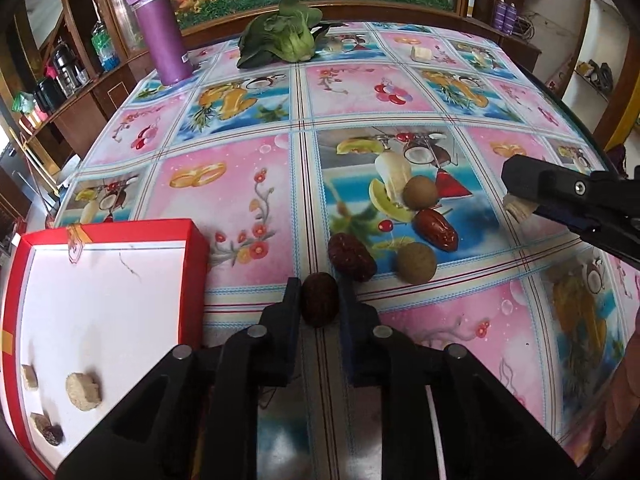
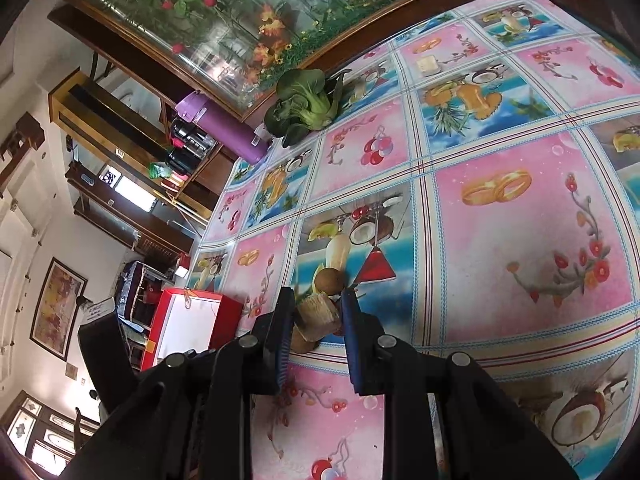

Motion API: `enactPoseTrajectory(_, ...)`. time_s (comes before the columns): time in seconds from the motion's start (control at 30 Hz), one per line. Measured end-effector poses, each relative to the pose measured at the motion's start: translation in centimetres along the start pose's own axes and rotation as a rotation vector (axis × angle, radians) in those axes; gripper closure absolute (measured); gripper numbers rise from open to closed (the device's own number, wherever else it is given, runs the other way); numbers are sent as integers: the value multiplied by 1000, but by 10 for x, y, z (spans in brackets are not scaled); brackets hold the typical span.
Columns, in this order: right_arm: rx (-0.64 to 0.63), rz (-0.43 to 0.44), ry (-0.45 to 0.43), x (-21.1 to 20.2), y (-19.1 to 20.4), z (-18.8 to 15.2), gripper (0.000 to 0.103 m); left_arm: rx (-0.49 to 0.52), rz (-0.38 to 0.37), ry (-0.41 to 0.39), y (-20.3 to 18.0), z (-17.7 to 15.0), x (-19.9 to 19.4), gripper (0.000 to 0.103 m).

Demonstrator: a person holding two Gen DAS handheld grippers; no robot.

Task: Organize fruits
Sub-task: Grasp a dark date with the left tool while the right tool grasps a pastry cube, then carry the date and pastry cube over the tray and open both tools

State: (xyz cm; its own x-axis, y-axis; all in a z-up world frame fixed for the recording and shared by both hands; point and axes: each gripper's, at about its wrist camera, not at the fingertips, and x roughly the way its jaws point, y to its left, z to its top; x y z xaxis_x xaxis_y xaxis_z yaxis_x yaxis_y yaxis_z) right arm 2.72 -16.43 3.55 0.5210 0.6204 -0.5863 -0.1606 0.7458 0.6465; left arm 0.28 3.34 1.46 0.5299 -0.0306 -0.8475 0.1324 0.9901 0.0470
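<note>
the red box (image 1: pixel 192 280) is cut off by the left wrist picture's edge.

The tabletop (image 1: pixel 240 184) wears pink and blue squares printed with fruit and flowers; the box (image 1: pixel 192 276) is red outside, white inside; the flask (image 1: pixel 160 28) is purple; the dates (image 1: pixel 435 229) are dark red; the leafy greens (image 1: pixel 280 38) are green.

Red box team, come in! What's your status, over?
Left gripper shut on a red date. Right gripper shut on a tan chunk. Red box open at left, path clear.
</note>
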Motion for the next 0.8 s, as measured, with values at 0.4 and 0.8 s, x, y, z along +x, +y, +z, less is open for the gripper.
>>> enactPoseTrajectory(0.4, -6, 4, -101, -15, -2, 4, 81, -70, 11, -151, 11, -33, -71, 83)
enactPoseTrajectory(0.8, -92, -38, -49, 9, 28, -7, 81, -242, 137, -197, 137, -49, -118, 83)
